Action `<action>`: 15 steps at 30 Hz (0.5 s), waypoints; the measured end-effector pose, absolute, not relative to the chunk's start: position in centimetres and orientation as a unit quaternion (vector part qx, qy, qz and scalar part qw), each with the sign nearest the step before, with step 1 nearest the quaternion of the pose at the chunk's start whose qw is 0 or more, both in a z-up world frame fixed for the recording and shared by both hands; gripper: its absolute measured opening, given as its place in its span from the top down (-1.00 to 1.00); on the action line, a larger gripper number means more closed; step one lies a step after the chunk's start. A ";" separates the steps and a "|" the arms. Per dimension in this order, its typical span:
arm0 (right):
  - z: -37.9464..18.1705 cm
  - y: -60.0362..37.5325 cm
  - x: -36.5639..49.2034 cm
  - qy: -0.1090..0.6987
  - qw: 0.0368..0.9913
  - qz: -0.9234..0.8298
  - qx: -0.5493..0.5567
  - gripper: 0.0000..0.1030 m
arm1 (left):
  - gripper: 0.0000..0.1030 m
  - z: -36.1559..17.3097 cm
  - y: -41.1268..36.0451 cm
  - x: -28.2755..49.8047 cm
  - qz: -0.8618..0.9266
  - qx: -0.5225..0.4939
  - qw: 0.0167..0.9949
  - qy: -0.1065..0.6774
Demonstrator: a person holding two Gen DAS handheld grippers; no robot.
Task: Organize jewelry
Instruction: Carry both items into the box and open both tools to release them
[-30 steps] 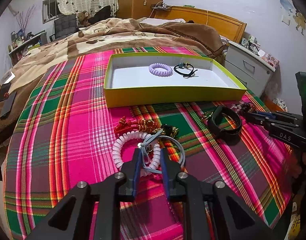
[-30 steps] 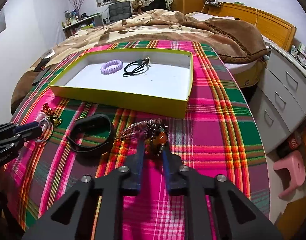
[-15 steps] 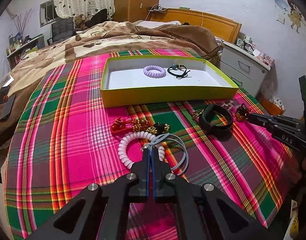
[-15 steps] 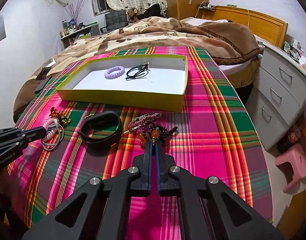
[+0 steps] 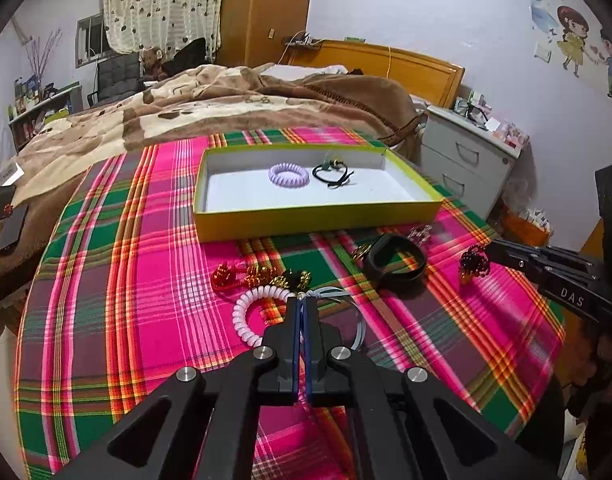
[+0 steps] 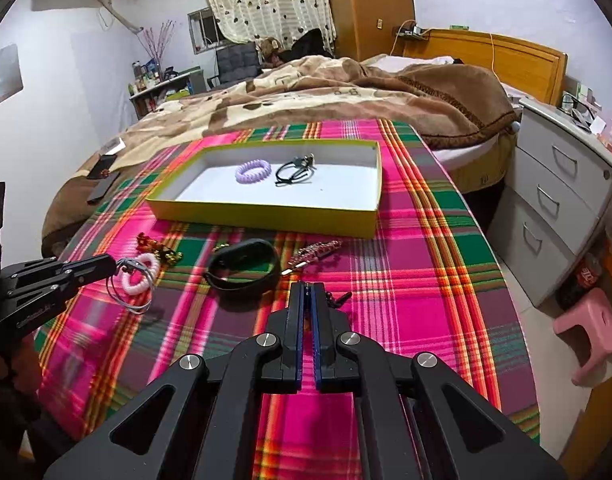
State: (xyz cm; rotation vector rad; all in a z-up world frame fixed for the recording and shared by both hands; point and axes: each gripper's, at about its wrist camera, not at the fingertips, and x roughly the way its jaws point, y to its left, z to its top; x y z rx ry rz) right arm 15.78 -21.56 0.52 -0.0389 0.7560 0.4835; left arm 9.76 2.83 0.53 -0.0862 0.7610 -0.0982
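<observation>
Pink-and-green plaid cloth (image 5: 154, 272) is covering the counter, with jewelry lying spread ahead of both grippers. The left gripper (image 5: 305, 303) is clenching a grey-blue cord loop (image 5: 356, 312) at its knot, fingers pressed together; in the right wrist view the cord (image 6: 128, 294) is hanging from the tips, lifted off the cloth. A white coil bracelet (image 5: 248, 312) is sitting just left of the left gripper's tips, and a red-and-gold charm string (image 5: 258, 274) is lying just beyond it. The right gripper (image 6: 308, 292) is clamping a dark beaded bracelet (image 5: 472, 262), fingers nearly closed on it; from its own camera only a bit of dark bead is peeking out beside the tips. A black band (image 6: 244, 268) is resting ahead and left of the right gripper, a small sparkly pink piece (image 6: 316, 252) just ahead of it. Farther ahead of both grippers, the yellow-green tray (image 5: 318, 222) is holding a lilac coil bracelet (image 5: 289, 174) and a black cord tie (image 5: 332, 172) side by side, apart. A bed with a brown blanket (image 6: 346, 92) is lying beyond the tray.
</observation>
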 end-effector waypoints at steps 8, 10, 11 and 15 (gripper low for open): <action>2.1 -22.0 14.4 0.345 0.908 0.237 -0.012 0.94 | 0.99 2.2 2.6 8.5 -0.053 -0.043 0.933 0.353; 2.6 -22.0 14.1 0.339 0.910 0.239 -0.010 0.94 | 0.99 2.6 2.6 8.2 -0.053 -0.042 0.935 0.348; 2.8 -22.0 14.0 0.337 0.911 0.239 -0.010 0.94 | 0.99 2.8 2.6 8.1 -0.054 -0.043 0.936 0.346; 3.5 -21.8 13.8 0.329 0.913 0.243 -0.009 0.94 | 0.99 3.3 2.4 8.0 -0.057 -0.041 0.937 0.342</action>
